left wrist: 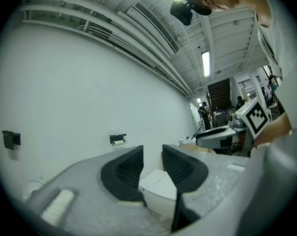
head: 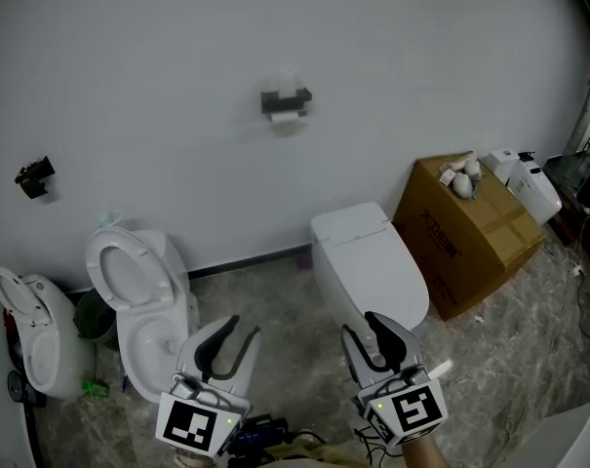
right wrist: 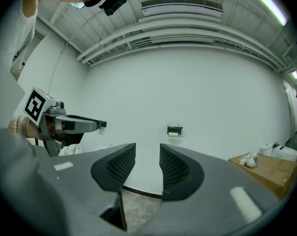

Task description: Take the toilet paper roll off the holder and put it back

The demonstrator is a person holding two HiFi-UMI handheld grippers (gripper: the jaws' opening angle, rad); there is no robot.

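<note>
A dark toilet paper holder [head: 286, 98] is fixed to the white wall, far from both grippers, with a white toilet paper roll [head: 287, 116] hanging on it. It shows small in the left gripper view as the holder [left wrist: 118, 138] and in the right gripper view as the holder [right wrist: 175, 130]. My left gripper [head: 238, 331] is low at the near edge, over the open toilet, with its jaws apart and empty. My right gripper [head: 365, 328] is beside it, in front of the closed toilet, also parted with nothing between its jaws. Both point toward the wall.
An open-lid toilet [head: 138, 291] stands at left and a closed white toilet [head: 365, 261] in the middle. A cardboard box [head: 470, 232] and white containers [head: 529, 183] are at right. Another white fixture [head: 31, 334] stands far left, and a black bracket [head: 33, 176] is on the wall.
</note>
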